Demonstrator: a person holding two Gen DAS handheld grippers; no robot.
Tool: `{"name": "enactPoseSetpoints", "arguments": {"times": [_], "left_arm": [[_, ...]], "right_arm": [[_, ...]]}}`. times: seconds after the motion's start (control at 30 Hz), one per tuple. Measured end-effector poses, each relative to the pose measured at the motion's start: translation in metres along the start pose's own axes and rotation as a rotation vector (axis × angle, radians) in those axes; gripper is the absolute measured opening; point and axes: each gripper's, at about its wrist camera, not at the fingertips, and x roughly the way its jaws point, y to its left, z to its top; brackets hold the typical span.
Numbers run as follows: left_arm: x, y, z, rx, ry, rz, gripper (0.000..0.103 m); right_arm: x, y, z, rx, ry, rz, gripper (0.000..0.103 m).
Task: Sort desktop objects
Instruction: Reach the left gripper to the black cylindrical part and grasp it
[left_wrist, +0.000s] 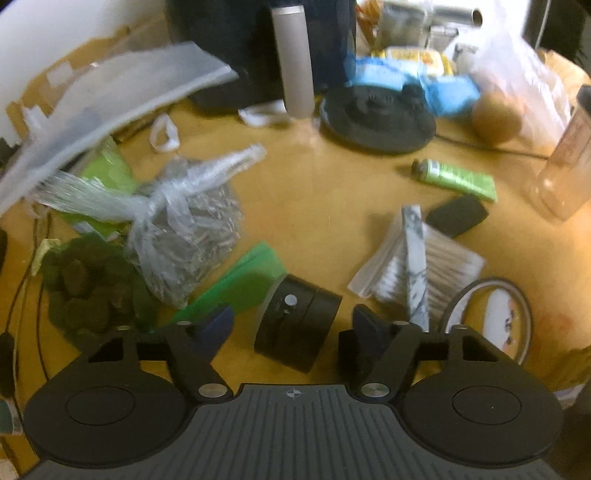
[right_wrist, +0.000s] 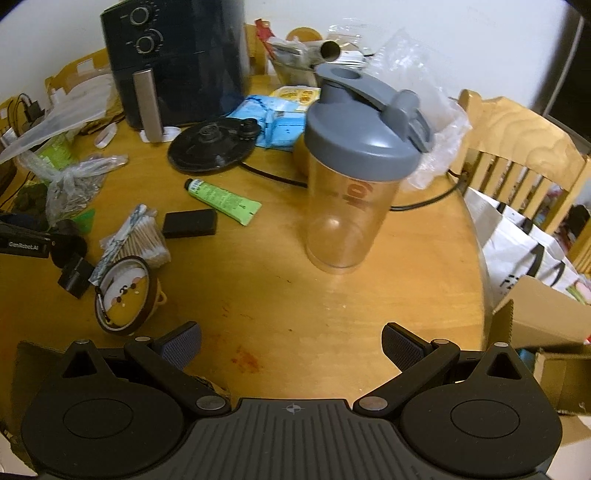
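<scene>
Wooden table (right_wrist: 280, 295) carries the clutter. I see the black cylindrical case (left_wrist: 297, 323) between my left gripper (left_wrist: 291, 328)'s spread fingers, untouched. Cotton swabs (left_wrist: 424, 275) lie at its 2 o'clock. My right gripper (right_wrist: 291, 347) is spread, shaker bottle (right_wrist: 351, 166) at 12.

The right tongs (right_wrist: 291, 341) hang spread wide above bare wood of the desk (right_wrist: 280, 295), holding nothing. Ahead stands a clear shaker bottle (right_wrist: 351, 184) with a grey lid. Left of it lie a green tube (right_wrist: 221, 197), a black box (right_wrist: 189, 223), cotton swabs (right_wrist: 142, 245) and a tape roll (right_wrist: 123, 295).
</scene>
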Motion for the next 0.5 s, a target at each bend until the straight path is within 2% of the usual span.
{"name": "enactPoseSetpoints", "arguments": {"times": [0.1, 0.23, 0.5], "left_arm": [[0.008, 0.001, 0.001, 0.033, 0.032, -0.019, 0.050], [0.012, 0.001, 0.002, 0.059, 0.046, -0.041, 0.042], [0.005, 0.001, 0.005, 0.065, 0.028, -0.064, 0.040]], "right_arm": [[-0.002, -0.004, -0.004, 0.021, 0.000, -0.013, 0.103], [-0.005, -0.008, -0.007, 0.047, 0.000, -0.028, 0.103], [-0.012, -0.017, -0.017, 0.095, -0.002, -0.065, 0.103]]}}
